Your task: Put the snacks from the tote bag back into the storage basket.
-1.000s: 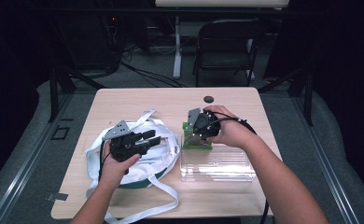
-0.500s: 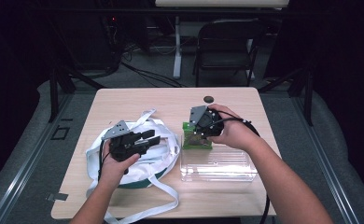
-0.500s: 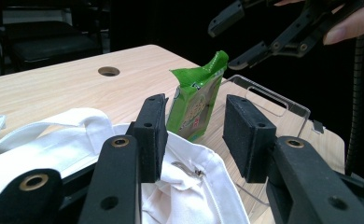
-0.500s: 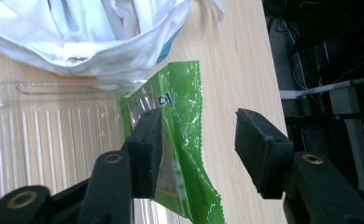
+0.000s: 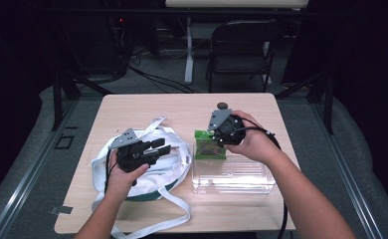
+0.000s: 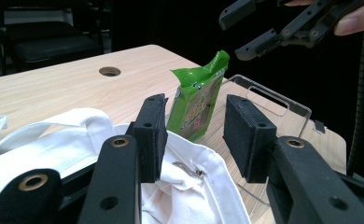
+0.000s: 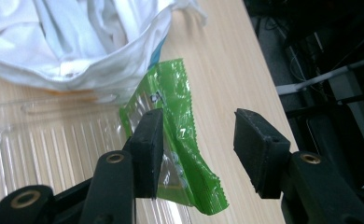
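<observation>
1. The right gripper [image 5: 217, 141] stands with its jaws apart over the green plastic snack packet [image 7: 180, 154]. The jaws have just been closing a little, and in the right gripper view the packet lies beyond them, partly behind one pad, with neither pad clearly pressing on it.
2. The left gripper [image 5: 158, 146] has its jaws partly apart with nothing between the pads; they hover just above the white cloth bag [image 6: 189, 196].
3. The packet stands tilted on its edge against the near rim of the clear plastic tray [image 5: 234, 177], between the bag and the tray.
4. In the high view the right hand [image 5: 251, 142] arches over the packet with the gripper pointing down, while the left hand [image 5: 122, 174] rests low over the bag with its gripper lying level, pointing toward the packet.
5. The left gripper view shows the packet's upright lean and the right gripper hanging above it.
6. The high view shows the light wooden table [image 5: 147, 107].
</observation>
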The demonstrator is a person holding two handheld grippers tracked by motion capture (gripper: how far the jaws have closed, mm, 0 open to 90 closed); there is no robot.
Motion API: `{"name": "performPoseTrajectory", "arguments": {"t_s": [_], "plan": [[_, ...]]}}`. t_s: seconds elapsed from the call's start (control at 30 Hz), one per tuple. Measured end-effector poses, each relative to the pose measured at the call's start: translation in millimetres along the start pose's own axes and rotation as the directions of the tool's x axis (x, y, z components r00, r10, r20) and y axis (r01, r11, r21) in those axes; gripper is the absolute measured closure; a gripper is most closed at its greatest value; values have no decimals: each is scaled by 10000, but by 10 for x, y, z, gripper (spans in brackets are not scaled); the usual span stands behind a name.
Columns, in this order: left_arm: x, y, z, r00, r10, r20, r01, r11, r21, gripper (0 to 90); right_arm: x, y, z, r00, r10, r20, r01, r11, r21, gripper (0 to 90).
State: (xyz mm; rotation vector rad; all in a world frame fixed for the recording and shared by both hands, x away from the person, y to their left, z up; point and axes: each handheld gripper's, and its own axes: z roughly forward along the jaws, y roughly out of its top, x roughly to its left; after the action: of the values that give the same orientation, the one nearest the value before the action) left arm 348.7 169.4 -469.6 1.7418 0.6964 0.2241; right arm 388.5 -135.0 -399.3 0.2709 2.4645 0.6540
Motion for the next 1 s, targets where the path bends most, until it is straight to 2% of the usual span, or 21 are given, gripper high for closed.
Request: {"name": "performPoseTrajectory", "arguments": {"t_s": [0.07, 0.2, 0.27, 0.3, 0.57, 0.7, 0.8, 0.97, 1.0], "plan": [[0, 0, -2, 10000, 8, -5, -8, 10000, -4, 590, 0, -19, -29, 9988, 470, -103, -472, 9985, -273, 536], [0, 1, -4, 10000, 25, -22, -25, 10000, -8, 590, 0, -61, -74, 9960, 890, 18, -888, 9949, -475, 544], [-1, 2, -5, 10000, 12, -24, -12, 10000, -16, 589, -3, -77, -106, 9933, 1155, 52, -1148, 9907, -736, 550], [-1, 1, -4, 10000, 9, -28, -9, 10000, -25, 590, -8, -95, -139, 9893, 1458, -37, -1455, 9848, -950, 551], [-6, 5, -8, 10000, 31, -76, -31, 10000, -14, 586, 27, -166, -248, 9795, 2013, -94, -2008, 9708, -1310, 573], [-5, 5, -8, 9999, -37, -95, 37, 10000, -81, 584, 56, -214, -316, 9638, 2654, -266, -2662, 9514, -1545, 579], [-8, 6, -8, 9999, -21, -116, 21, 10000, -64, 580, 72, -247, -364, 9485, 3130, -481, -3165, 9327, -1730, 578], [-5, 6, -11, 9999, -41, -122, 40, 10000, -91, 575, 119, -291, -412, 9342, 3523, -564, -3563, 9126, -2006, 576], [-4, 6, -12, 9999, -42, -126, 41, 9999, -93, 574, 130, -303, -420, 9333, 3550, -530, -3582, 9116, -2018, 576]]}}
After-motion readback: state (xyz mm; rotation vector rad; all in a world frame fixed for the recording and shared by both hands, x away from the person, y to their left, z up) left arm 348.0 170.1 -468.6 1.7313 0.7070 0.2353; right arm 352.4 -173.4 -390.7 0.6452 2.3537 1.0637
